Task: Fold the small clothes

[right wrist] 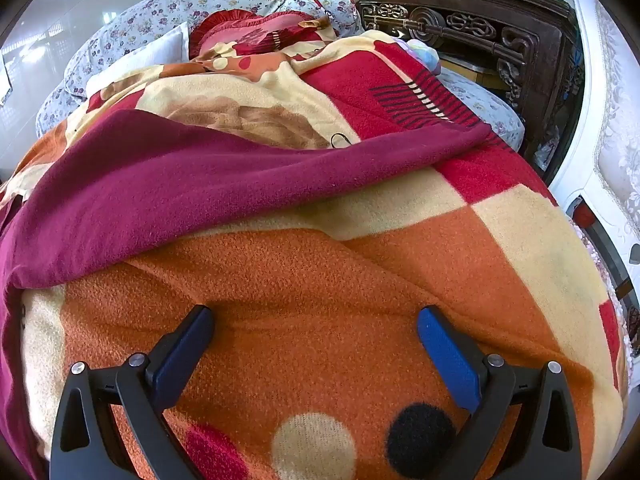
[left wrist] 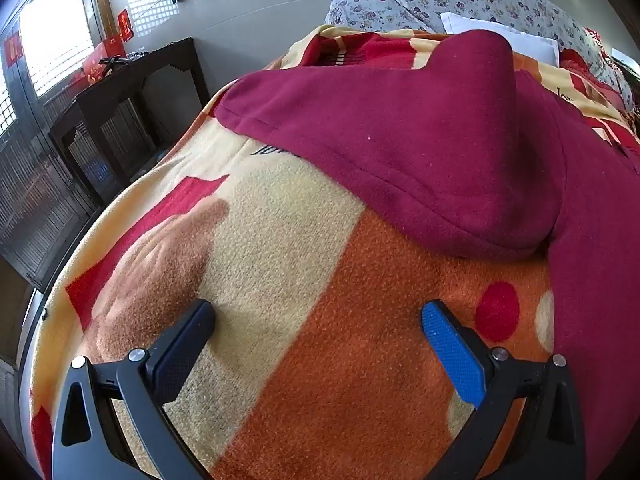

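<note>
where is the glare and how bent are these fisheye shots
Left wrist view: window blown out white, blanket bulging like a dome. Right wrist view: soft glare on the wall, corners black, maroon garment sharp.

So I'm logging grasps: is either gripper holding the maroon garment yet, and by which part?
Nothing is held. Left gripper and right gripper are open over the blanket, short of the garment.

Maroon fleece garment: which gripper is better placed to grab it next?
Probably left. The left gripper, open, faces the maroon fleece garment's rounded folded edge close ahead; the right gripper, also open, sees its hem farther off.
</note>
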Demonstrator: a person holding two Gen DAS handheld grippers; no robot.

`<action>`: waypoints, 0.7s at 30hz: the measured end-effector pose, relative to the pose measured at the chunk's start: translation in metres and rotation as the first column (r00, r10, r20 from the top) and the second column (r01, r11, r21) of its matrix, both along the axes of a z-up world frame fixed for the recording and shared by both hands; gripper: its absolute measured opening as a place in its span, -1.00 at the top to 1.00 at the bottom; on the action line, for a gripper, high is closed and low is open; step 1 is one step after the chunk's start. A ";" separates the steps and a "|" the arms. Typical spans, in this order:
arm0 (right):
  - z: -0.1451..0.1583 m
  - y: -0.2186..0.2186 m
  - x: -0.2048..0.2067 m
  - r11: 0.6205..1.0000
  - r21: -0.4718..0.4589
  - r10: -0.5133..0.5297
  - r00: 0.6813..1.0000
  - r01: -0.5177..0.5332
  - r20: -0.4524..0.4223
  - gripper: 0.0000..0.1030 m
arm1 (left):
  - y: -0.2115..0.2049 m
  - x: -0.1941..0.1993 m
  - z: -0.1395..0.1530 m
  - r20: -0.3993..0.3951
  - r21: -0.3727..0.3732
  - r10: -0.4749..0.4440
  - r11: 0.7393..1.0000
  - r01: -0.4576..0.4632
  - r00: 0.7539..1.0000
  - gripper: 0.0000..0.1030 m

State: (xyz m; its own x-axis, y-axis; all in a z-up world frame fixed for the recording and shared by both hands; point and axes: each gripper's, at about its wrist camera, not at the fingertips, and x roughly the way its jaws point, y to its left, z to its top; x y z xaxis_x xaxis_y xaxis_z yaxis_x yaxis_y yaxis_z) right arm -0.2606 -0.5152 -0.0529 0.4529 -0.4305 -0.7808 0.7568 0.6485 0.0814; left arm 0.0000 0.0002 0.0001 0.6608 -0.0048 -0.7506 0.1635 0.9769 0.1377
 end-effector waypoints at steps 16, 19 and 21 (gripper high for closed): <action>0.014 0.013 -0.005 1.000 -0.020 0.018 1.000 -0.018 -0.014 -1.00 | 0.001 -0.032 0.039 0.042 -0.024 -0.019 1.000 0.020 0.999 -1.00; 0.033 0.038 -0.016 0.999 -0.030 0.021 0.999 -0.020 0.040 -1.00 | 0.000 -0.048 0.052 0.055 -0.062 -0.028 0.998 0.032 0.998 -1.00; 0.045 0.054 -0.023 0.999 -0.018 0.030 0.998 -0.029 0.058 -1.00 | -0.002 -0.056 0.058 0.058 -0.073 -0.040 0.996 0.045 0.998 -1.00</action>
